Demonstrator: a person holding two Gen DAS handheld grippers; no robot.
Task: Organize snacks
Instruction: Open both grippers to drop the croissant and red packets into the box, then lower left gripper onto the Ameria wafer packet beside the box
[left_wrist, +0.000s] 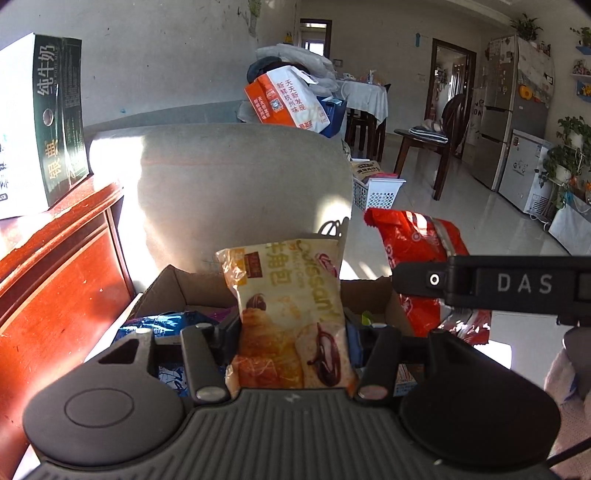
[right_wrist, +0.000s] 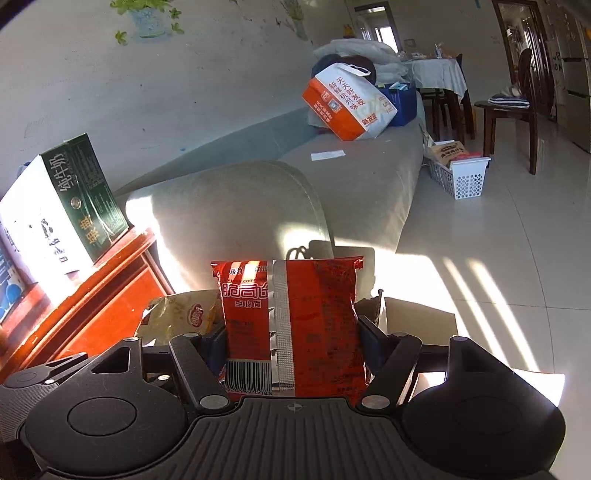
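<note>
My left gripper (left_wrist: 291, 332) is shut on a yellow croissant packet (left_wrist: 288, 306), which stands upright between its pads above an open cardboard box (left_wrist: 177, 291). Blue snack packets (left_wrist: 162, 325) lie inside that box. My right gripper (right_wrist: 291, 336) is shut on a red noodle-snack packet (right_wrist: 291, 321), also upright. In the left wrist view that red packet (left_wrist: 413, 243) hangs at the right with the right gripper's black body (left_wrist: 517, 284) across it. In the right wrist view the croissant packet (right_wrist: 181, 314) shows at the left, and a box flap (right_wrist: 417, 317) lies behind the red packet.
A grey sofa armrest (left_wrist: 236, 192) rises just behind the box. A red wooden cabinet (left_wrist: 55, 280) at the left carries a green and white milk carton (left_wrist: 40, 122). A white basket (right_wrist: 461, 177) with snacks stands on the tiled floor beside the sofa. An orange bag (right_wrist: 347, 103) rests on the sofa.
</note>
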